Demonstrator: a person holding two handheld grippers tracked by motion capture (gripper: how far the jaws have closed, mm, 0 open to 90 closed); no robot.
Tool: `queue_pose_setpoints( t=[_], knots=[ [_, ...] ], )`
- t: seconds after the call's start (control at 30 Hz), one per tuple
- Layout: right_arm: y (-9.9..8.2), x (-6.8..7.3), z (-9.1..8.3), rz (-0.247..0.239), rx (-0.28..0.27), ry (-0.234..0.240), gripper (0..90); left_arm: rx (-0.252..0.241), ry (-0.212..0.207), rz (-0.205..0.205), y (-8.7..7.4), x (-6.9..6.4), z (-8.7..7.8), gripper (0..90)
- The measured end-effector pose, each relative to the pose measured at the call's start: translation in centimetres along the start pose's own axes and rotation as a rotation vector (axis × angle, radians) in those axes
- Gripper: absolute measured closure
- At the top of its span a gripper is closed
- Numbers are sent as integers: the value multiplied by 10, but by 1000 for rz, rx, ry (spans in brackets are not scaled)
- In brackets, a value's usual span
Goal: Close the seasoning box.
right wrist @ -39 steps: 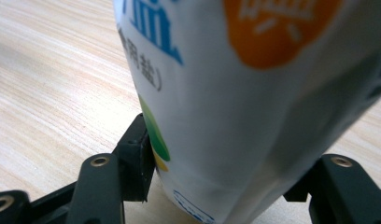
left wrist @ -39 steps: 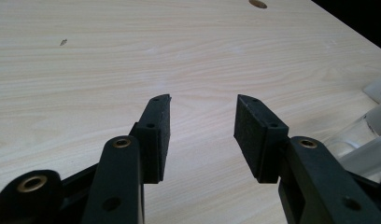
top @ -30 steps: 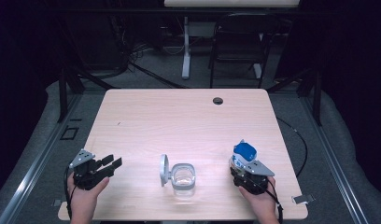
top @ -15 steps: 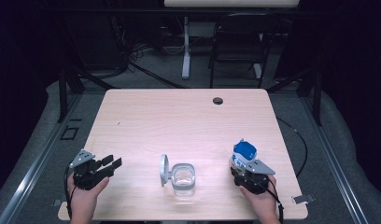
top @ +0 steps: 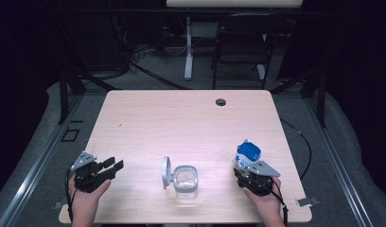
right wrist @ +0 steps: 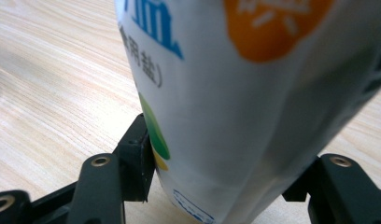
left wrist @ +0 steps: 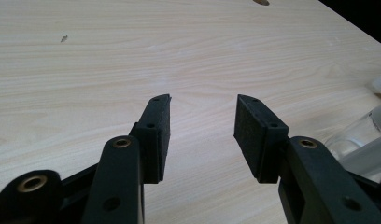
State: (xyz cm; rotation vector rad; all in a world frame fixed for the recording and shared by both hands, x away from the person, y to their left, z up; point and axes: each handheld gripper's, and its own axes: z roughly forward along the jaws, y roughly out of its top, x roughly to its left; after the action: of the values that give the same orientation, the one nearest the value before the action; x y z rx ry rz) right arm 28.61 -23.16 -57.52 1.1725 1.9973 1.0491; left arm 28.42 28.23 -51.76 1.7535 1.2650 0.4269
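On the near edge of the table [top: 148,118], nothing has budged since a second ago: both hands sit in the same spots and the jaw gaps look identical across the high views. So we reckon this is a pause before the real work, probably tipping salt into the jar, and no step is done so far.

The right gripper [top: 248,171] is clamped around a white salt pouch [right wrist: 235,93] with a blue top [top: 248,151]; in the right gripper view its pads press both sides of the bag, which stands upright near the right front corner. The left gripper [top: 109,168] is empty, jaws spread wide with bare wood between them, parked at the left front.

Between the two sits a clear glass jar [top: 186,181], its hinged lid [top: 166,172] flipped open and standing on its left side.

Hard bits: we can't tell if the pouch is already opened, since its top is blurry from above and cut off up close. We can't make out anything inside the jar either. In the left gripper view just a sliver of glass [left wrist: 361,135] pokes in at the right edge.
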Motion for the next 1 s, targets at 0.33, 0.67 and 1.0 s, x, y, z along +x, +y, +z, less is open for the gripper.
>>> queue_pose_setpoints(
  t=[0.33,0.67,1.0],
  knots=[
    [9,-1,-9,-26,-28,-2,409,-5,1,0,0,-1,0,561],
    [24,2,-28,-93,-79,31,409,-7,3,0,1,-1,-1,561],
    [38,18,-29,-209,-61,55,409,-19,4,-6,2,1,-4,561]
  ],
)
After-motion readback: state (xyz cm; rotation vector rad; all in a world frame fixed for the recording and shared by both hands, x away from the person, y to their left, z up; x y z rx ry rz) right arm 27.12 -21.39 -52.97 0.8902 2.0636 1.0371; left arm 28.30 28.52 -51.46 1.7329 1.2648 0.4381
